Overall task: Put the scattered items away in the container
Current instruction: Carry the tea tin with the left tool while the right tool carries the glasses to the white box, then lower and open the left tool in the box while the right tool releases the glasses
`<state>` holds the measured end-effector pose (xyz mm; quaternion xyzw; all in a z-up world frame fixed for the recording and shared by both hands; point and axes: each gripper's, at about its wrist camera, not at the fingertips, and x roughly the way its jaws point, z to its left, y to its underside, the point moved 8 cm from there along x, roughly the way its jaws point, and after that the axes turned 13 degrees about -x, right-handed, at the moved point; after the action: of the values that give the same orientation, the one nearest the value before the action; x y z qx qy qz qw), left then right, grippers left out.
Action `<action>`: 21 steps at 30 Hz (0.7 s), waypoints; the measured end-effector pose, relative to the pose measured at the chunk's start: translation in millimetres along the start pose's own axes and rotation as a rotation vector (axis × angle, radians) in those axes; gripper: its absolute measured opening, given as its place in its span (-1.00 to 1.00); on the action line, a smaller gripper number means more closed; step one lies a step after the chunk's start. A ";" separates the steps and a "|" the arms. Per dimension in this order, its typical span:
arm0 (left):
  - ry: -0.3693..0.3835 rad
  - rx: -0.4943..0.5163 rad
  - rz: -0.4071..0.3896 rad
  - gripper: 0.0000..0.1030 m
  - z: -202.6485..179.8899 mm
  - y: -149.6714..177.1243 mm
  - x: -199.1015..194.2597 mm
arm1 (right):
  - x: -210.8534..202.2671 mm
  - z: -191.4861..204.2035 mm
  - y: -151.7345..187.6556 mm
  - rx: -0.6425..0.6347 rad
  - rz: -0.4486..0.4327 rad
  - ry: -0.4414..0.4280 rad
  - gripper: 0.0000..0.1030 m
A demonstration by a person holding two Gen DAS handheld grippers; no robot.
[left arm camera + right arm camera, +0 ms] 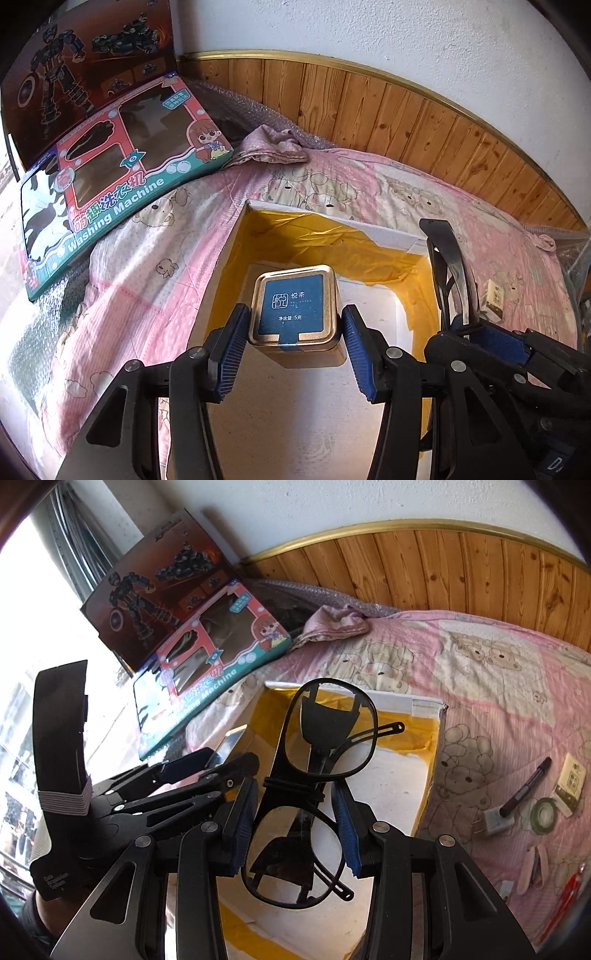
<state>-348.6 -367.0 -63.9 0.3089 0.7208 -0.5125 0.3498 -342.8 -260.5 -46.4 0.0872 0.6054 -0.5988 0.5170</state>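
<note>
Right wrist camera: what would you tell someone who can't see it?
The right gripper holds folded black plastic glasses above an open white cardboard box with yellow tape on a pink teddy-bear quilt. A black marker pen lies to the right.

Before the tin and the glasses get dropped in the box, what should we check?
1. Tin over the box: ok.
2. Left gripper fingers touching the tin: cannot tell, thin gaps show.
3. Glasses held by the right gripper: ok.
4. Glasses over the box: ok.
5. Box floor under both free: ok.
6. Bed cleared: not ok, marker and tape roll remain.
</note>
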 end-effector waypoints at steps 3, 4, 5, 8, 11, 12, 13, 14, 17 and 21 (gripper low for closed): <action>-0.031 0.030 0.017 0.02 0.0 -2.9 14.3 | 13.0 -6.5 2.0 -0.028 0.046 0.016 -0.16; -0.039 0.038 0.026 0.02 0.2 -2.7 19.8 | 16.7 -8.9 2.7 -0.034 0.058 0.023 -0.16; -0.047 0.043 0.037 0.02 0.6 -2.0 25.5 | 20.5 -10.7 3.7 -0.046 0.073 0.030 -0.16; -0.071 0.066 0.055 0.02 0.4 -0.4 40.8 | 31.3 -18.3 7.1 -0.057 0.109 0.041 -0.16; -0.085 0.069 0.079 0.02 1.5 1.4 54.8 | 42.9 -25.9 10.8 -0.061 0.145 0.042 -0.16; -0.090 0.069 0.086 0.02 2.2 1.7 59.4 | 46.8 -28.0 11.9 -0.062 0.155 0.039 -0.16; -0.095 0.068 0.092 0.02 2.9 1.9 63.7 | 50.1 -29.9 12.3 -0.060 0.162 0.036 -0.15; -0.097 0.063 0.099 0.02 3.7 2.3 67.8 | 53.5 -31.4 12.5 -0.061 0.169 0.035 -0.15; -0.105 0.049 0.112 0.02 6.4 2.3 77.8 | 63.5 -35.1 12.8 -0.073 0.193 0.046 -0.15; -0.103 0.033 0.137 0.04 7.9 0.2 90.5 | 69.5 -37.7 9.0 -0.079 0.189 0.052 -0.11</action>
<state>-398.0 -366.6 -140.0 0.3365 0.6703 -0.5145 0.4157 -387.3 -263.0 -112.4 0.1388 0.6308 -0.5205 0.5585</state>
